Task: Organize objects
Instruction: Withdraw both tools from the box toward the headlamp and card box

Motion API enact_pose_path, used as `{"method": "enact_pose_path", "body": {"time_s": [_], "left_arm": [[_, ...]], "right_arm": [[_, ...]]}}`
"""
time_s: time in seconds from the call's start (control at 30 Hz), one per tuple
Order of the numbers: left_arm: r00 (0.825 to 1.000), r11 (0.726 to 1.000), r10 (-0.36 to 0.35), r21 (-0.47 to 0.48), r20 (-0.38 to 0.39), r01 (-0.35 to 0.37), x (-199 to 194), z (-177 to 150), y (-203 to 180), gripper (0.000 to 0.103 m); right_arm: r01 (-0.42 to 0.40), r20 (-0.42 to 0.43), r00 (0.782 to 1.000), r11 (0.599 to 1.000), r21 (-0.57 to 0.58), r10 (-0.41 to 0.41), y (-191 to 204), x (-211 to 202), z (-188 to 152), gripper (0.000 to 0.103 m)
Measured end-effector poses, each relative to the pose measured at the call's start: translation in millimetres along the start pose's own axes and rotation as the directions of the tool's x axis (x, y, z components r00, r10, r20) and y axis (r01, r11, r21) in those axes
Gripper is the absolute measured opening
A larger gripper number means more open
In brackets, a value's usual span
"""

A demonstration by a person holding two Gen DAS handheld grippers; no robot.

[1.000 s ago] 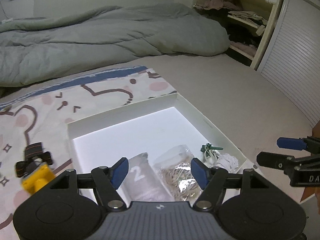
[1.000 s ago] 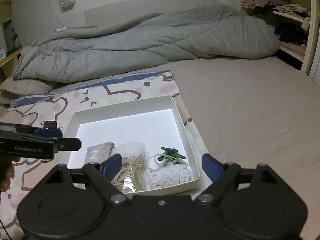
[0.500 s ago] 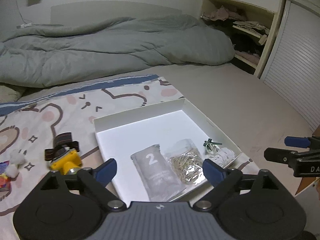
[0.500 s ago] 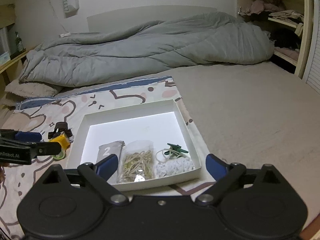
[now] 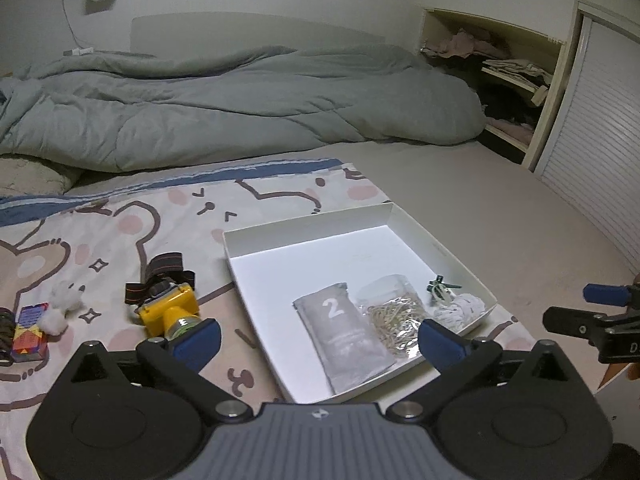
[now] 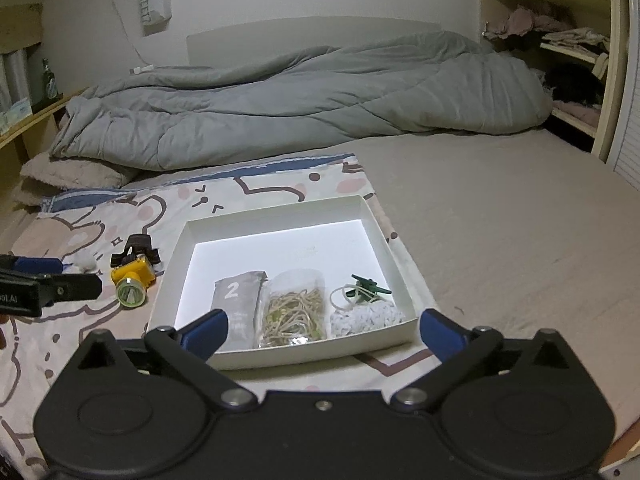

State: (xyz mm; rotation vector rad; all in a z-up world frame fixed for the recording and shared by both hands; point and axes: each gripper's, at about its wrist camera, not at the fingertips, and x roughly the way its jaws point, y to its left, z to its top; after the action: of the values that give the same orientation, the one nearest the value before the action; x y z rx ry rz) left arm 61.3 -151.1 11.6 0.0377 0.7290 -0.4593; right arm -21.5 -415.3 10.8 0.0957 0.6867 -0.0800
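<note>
In the left wrist view, at the far left edge, a small colourful box point(image 5: 30, 332) lies on the cartoon-print sheet point(image 5: 120, 216), with white cotton puffs point(image 5: 64, 306) just beside it. Right of them sits the yellow headlamp point(image 5: 170, 310) with its dark strap, close to my left gripper point(image 5: 318, 338), whose fingers point(image 5: 198, 340) are spreading wide and hold nothing. Centre-right lies the white shallow box point(image 5: 452, 254). Along its near edge, left to right, are a grey pouch marked 2 point(image 5: 346, 334), a clear bag of rubber bands point(image 5: 394, 318), and a white crocheted piece point(image 5: 460, 306) with a green clip point(image 5: 440, 286) by it.

In the right wrist view, the headlamp point(image 6: 132, 276) sits left of centre and the box point(image 6: 374, 220) in the middle. My right gripper point(image 6: 322, 330) hangs over its near rim, fingers point(image 6: 442, 334) also opening wide and empty. A grey duvet point(image 6: 300, 96) fills the upper half of the bed.
</note>
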Motion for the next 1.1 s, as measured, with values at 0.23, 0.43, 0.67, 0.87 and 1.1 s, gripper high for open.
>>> {"method": "enact_pose_path", "body": {"time_s": [0.23,0.43,0.67,0.87,1.1], "left_arm": [[1.000,1.000,0.000,-0.001,0.006,0.000,-1,-6,8,0.103],[1.000,1.000,0.003,-0.008,0.011,-0.003,-1,-6,14,0.103],[1.000,1.000,0.009,-0.024,0.004,-0.009,0,-7,25,0.103],[1.000,0.998,0.028,-0.051,0.008,-0.027,-2,-7,41,0.103],[0.995,0.992,0.098,-0.077,0.030,-0.095,-6,-12,75,0.103]], "right_arm": [[0.020,0.000,1.000,1.000,0.001,-0.020,5,1,-2,0.103],[0.020,-0.011,1.000,0.999,-0.025,-0.021,14,7,-2,0.103],[0.012,-0.002,1.000,1.000,-0.023,-0.012,17,8,2,0.103],[0.007,-0.011,1.000,1.000,-0.029,-0.008,20,16,6,0.103],[-0.019,-0.009,1.000,1.000,-0.021,0.019,28,29,15,0.103]]}}
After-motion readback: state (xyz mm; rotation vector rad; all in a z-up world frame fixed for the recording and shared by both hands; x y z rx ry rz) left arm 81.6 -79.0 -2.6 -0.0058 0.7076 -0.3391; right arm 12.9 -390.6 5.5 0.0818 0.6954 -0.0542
